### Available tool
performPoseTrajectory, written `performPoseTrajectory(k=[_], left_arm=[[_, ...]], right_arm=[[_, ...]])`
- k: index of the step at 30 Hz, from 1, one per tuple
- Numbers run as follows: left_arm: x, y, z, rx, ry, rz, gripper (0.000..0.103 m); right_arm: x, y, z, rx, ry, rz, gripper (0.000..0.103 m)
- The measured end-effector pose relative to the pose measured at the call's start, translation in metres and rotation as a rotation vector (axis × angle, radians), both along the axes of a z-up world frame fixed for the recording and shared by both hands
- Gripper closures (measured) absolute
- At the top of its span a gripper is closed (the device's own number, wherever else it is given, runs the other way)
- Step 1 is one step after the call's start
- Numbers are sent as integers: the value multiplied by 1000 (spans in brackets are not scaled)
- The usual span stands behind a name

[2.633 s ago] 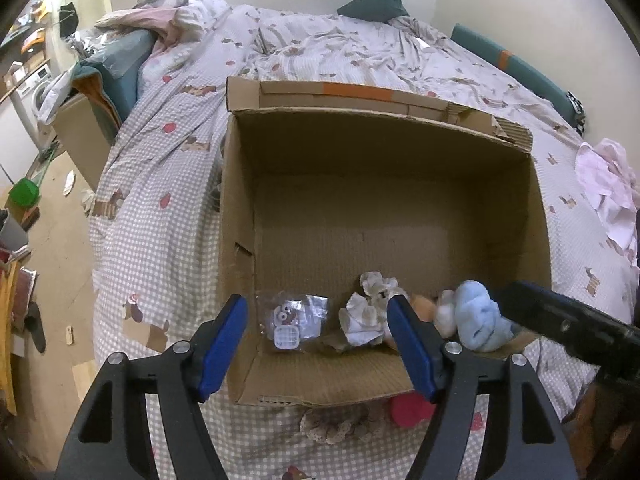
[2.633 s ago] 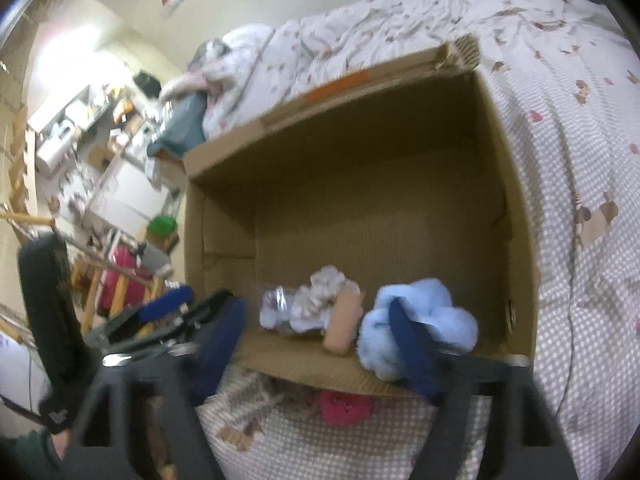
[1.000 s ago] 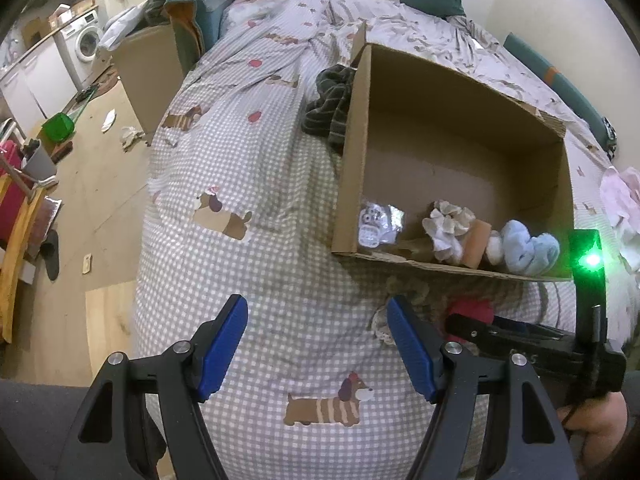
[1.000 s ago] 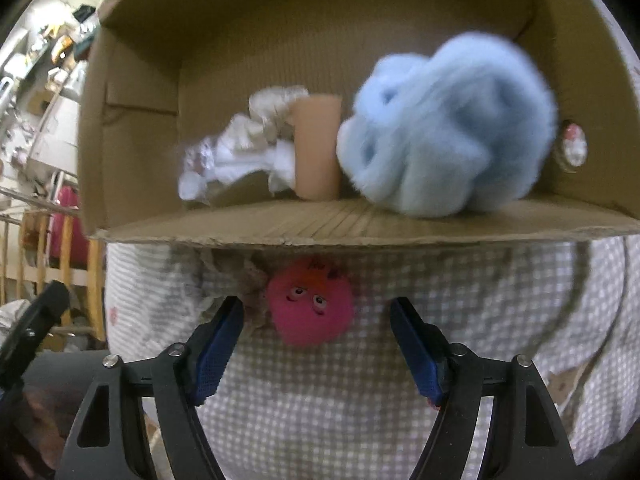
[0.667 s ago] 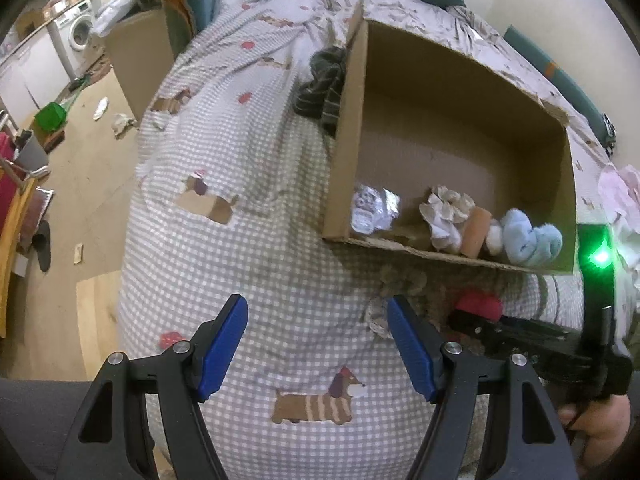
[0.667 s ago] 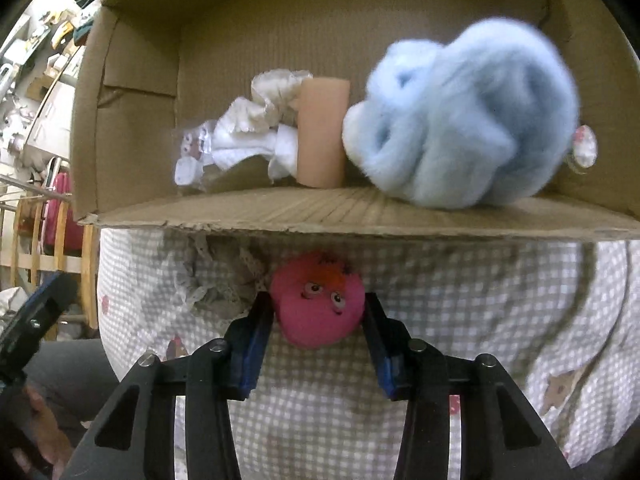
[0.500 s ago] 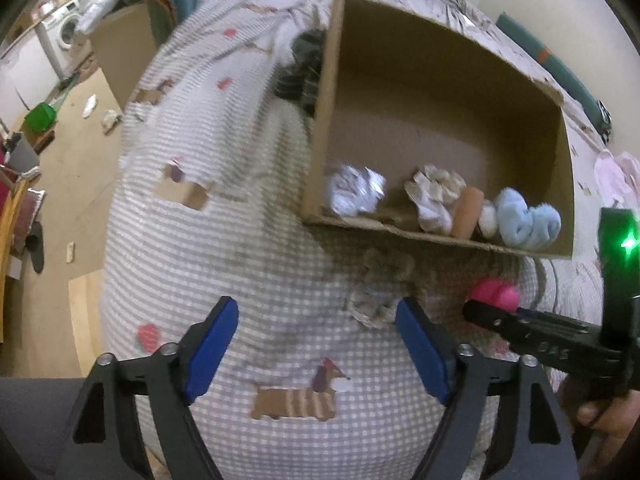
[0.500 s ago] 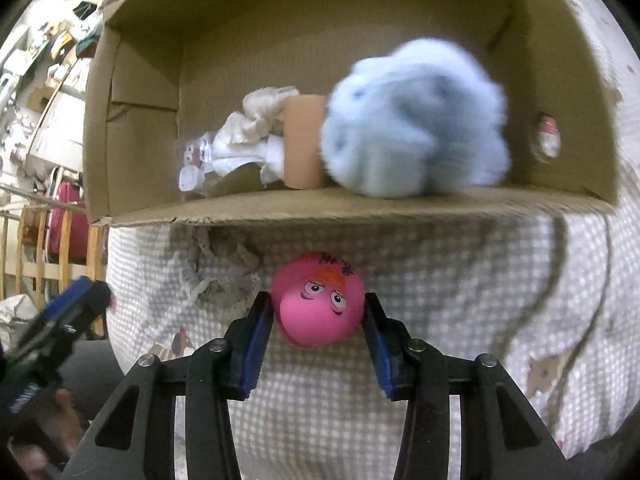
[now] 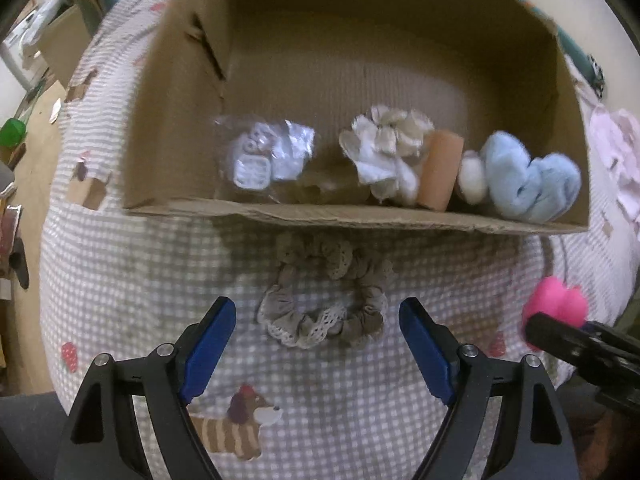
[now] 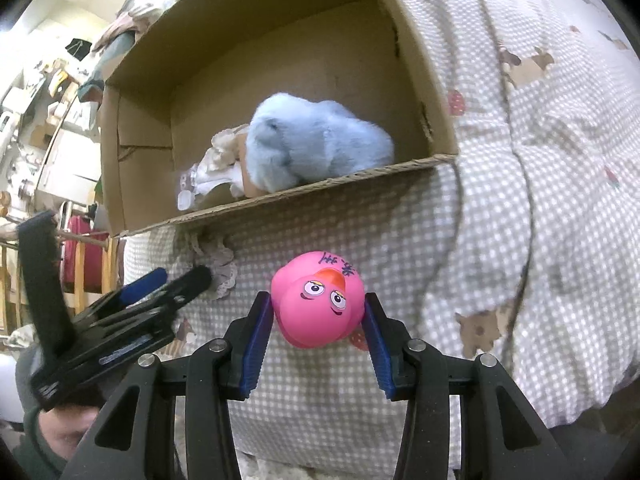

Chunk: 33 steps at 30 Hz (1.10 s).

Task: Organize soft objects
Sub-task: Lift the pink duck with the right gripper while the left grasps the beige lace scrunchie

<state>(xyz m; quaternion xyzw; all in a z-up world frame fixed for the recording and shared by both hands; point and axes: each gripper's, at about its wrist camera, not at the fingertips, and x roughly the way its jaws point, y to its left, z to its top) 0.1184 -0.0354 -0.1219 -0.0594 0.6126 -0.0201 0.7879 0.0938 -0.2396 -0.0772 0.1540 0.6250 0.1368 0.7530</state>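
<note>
My right gripper (image 10: 319, 322) is shut on a pink toy with a cartoon face (image 10: 318, 300), held above the checked bedspread in front of the cardboard box (image 10: 308, 192); the toy also shows at the right of the left wrist view (image 9: 556, 304). My left gripper (image 9: 316, 344) is open, its blue pads either side of a beige lace scrunchie (image 9: 324, 304) lying on the bedspread just in front of the box (image 9: 352, 216). Inside the box lie a blue fluffy item (image 9: 528, 180), an orange roll (image 9: 440, 172), a cream scrunchie (image 9: 384, 152) and a plastic-wrapped item (image 9: 268, 156).
The box lies on a bed with a checked, dog-patterned bedspread (image 9: 248, 404). The bed's edge drops to the floor at left (image 9: 24, 184). Pink cloth (image 9: 616, 152) lies to the right of the box. The left gripper's body (image 10: 112, 320) shows at the left of the right wrist view.
My right gripper closed on the pink toy and lifted it off the bedspread. My left gripper moved right and forward until the beige scrunchie lay between its open fingers.
</note>
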Motion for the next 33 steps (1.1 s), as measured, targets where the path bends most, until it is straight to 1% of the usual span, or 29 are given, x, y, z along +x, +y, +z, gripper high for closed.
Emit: performPoseTrajectory(k=[2, 4, 6, 8, 9, 10, 11, 13, 15, 19, 22, 25, 27, 29, 31, 33], left_arm=[[2, -6, -8, 11, 21, -26, 21], [5, -12, -13, 45, 23, -50, 21], [7, -13, -15, 65, 15, -51, 30], [10, -11, -17, 77, 13, -37, 57], [12, -9, -17, 82, 15, -31, 63], [13, -7, -17, 88, 16, -26, 76], [13, -5, -16, 99, 21, -31, 87], [12, -3, -15, 104, 28, -52, 89], [9, 5, -11, 105, 18, -60, 90], [-13, 18, 1, 90, 11, -30, 90], [-28, 25, 18, 82, -24, -22, 90], [-41, 34, 45, 71, -88, -19, 90], [-49, 37, 67, 80, -147, -48, 90], [-54, 41, 89, 83, -203, -67, 90], [-54, 47, 111, 76, -249, -62, 90], [-55, 47, 126, 69, -280, -49, 90]], right_arm=[[-3, -4, 1, 4, -7, -2, 55], [-4, -6, 3, 9, -9, -3, 55], [-4, -13, 4, 11, -10, -6, 55], [-4, -14, 4, 13, -9, -5, 55], [-3, -13, 2, 12, -9, -3, 55], [-3, -12, 2, 10, -10, -1, 55], [-3, -11, 2, 5, -12, 5, 55], [-2, -4, 1, -2, -13, 13, 55], [-2, 0, 0, -14, -15, 27, 55], [-4, 1, -3, -29, -10, 38, 55], [-7, 4, 0, -23, -18, 48, 55], [-9, 7, 11, -9, -52, 66, 55], [-11, 9, 21, 9, -89, 78, 55], [-12, 11, 34, 18, -148, 97, 55], [-12, 14, 49, 23, -206, 115, 55], [-11, 17, 63, 38, -249, 126, 55]])
